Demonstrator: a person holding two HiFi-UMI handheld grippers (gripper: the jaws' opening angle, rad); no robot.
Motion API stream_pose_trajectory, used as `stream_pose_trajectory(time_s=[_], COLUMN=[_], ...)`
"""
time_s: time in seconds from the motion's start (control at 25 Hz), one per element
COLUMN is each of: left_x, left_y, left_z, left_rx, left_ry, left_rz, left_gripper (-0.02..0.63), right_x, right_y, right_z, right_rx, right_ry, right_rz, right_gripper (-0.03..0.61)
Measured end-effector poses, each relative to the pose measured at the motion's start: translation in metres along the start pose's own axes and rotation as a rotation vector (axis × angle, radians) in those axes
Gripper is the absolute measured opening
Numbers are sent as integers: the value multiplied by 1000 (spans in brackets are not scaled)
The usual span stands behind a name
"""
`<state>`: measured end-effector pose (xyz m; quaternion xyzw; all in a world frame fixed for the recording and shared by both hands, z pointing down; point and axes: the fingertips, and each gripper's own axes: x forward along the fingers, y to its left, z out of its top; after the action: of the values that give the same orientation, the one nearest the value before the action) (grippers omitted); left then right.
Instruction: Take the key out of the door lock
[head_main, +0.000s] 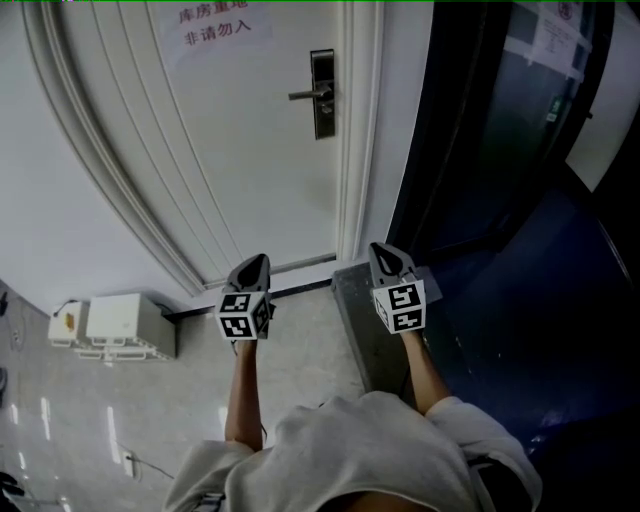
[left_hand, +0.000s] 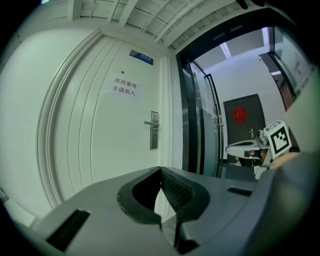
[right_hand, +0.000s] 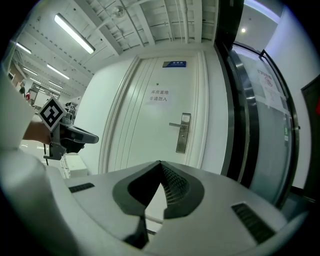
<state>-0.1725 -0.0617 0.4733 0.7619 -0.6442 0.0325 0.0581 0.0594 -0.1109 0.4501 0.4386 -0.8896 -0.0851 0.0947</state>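
Head view: white door (head_main: 250, 130) stands far ahead, with the lock plate (head_main: 323, 95) and lever handle (head_main: 303, 95) near its right edge and a paper notice (head_main: 215, 28) above. The left gripper (head_main: 258, 258) and right gripper (head_main: 380, 247) are side by side, low and near, well apart from the lock. A white box (head_main: 115, 325) on the floor at left shows only here. Left gripper view: jaws pressed together, nothing between them. The lock plate (left_hand: 154, 131) is far beyond the tips. A red ornament (left_hand: 240, 114) on a dark door at far right shows only here. Right gripper view: jaws closed tip to tip, empty, with the lock plate (right_hand: 183, 132) far off. Ceiling lamps (right_hand: 74, 33) show here alone. The key is too small to make out on the plate.
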Motion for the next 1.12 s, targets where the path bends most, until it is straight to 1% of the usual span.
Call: stream_pose_trajectory(time_s=[0.32, 0.68, 0.8, 0.92, 1.12], left_x=[37, 74, 98, 127, 185], left_y=[15, 39, 45, 53, 74], left_z=[-13, -25, -30, -24, -15], left_rx=[-26, -38, -34, -36, -36], left_ry=[20, 41, 58, 60, 63], left_rz=[-27, -10, -10, -13, 4], left_gripper=[18, 18, 18, 18, 18], right_x=[35, 78, 101, 129, 188], right_y=[-4, -13, -22, -36, -61], right_z=[-15, -30, -37, -39, -41], right_rx=[-2, 4, 11, 7, 9], right_ry=[47, 68, 75, 75, 76], right_rz=[-4, 15, 22, 26, 51], right_gripper=[23, 23, 23, 23, 23])
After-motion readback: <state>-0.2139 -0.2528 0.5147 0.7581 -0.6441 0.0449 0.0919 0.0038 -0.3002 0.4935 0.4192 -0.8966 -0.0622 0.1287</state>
